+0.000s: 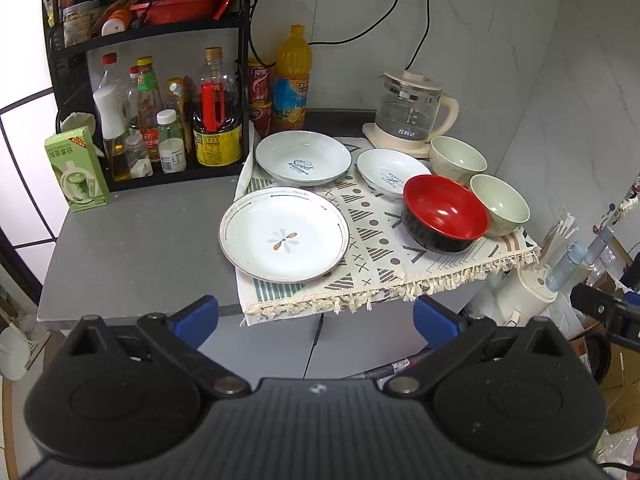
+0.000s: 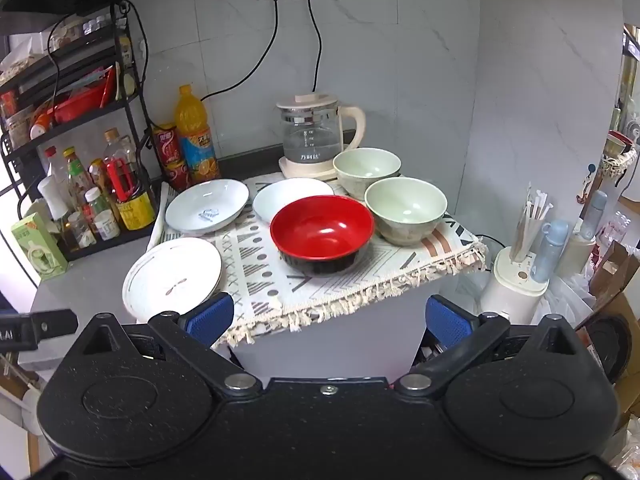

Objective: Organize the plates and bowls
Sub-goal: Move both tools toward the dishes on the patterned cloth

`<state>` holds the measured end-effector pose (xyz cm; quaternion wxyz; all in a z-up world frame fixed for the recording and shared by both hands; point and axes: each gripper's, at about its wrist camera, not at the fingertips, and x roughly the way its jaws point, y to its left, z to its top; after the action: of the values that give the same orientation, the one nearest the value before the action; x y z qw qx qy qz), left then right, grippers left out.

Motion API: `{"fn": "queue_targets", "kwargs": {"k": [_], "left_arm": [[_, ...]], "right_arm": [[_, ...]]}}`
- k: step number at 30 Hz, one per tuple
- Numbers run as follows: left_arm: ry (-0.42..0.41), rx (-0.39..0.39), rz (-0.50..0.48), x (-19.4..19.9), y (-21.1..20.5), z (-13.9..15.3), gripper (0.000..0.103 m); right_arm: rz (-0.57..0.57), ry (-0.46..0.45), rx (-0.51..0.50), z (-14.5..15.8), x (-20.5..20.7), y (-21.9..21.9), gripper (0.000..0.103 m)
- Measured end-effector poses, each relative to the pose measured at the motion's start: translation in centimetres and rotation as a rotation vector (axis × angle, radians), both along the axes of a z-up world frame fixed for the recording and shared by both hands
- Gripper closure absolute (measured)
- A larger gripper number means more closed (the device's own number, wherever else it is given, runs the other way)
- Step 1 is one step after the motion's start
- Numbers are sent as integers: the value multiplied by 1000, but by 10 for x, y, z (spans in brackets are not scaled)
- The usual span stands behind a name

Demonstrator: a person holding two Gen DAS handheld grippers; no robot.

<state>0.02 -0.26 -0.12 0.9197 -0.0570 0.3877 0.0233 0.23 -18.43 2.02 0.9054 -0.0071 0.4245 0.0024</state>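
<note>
On a patterned cloth [image 1: 372, 236] lie a flat white flower plate [image 1: 284, 234] [image 2: 172, 274], a deep "Sweet" plate [image 1: 303, 157] [image 2: 207, 206], a smaller white plate [image 1: 390, 172] [image 2: 290, 200], a red-and-black bowl [image 1: 444, 212] [image 2: 322, 232] and two pale green bowls [image 1: 458, 159] [image 1: 500, 204] [image 2: 367, 170] [image 2: 405, 208]. My left gripper [image 1: 316, 316] is open and empty, held before the table's front edge. My right gripper [image 2: 330, 318] is open and empty, also in front of the table.
A black rack [image 1: 160, 40] with sauce bottles stands at the back left, a green box [image 1: 76, 170] beside it. An orange juice bottle [image 1: 293, 76], red cans and a glass kettle [image 1: 416, 110] stand at the back. A white appliance with straws [image 2: 520, 276] stands right of the table.
</note>
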Motion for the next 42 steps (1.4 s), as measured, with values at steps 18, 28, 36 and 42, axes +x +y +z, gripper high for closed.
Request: {"fn": "queue_targets", "kwargs": {"k": [18,28,36,42], "left_arm": [[11,-15,16,-10,4,-4,1],[10,-10,19,-14,0,-2,1],[17,0,15,-15,-11,-4,1],[22,-7,19,-13,-14,-5,1]], "right_arm": [[32,22,10,1,-8,-12,0],[33,8,32,2,-14,-16,0],[32,28,40,-4,-18,-23,0],[39,19,56,-3,-17,-29,0]]}}
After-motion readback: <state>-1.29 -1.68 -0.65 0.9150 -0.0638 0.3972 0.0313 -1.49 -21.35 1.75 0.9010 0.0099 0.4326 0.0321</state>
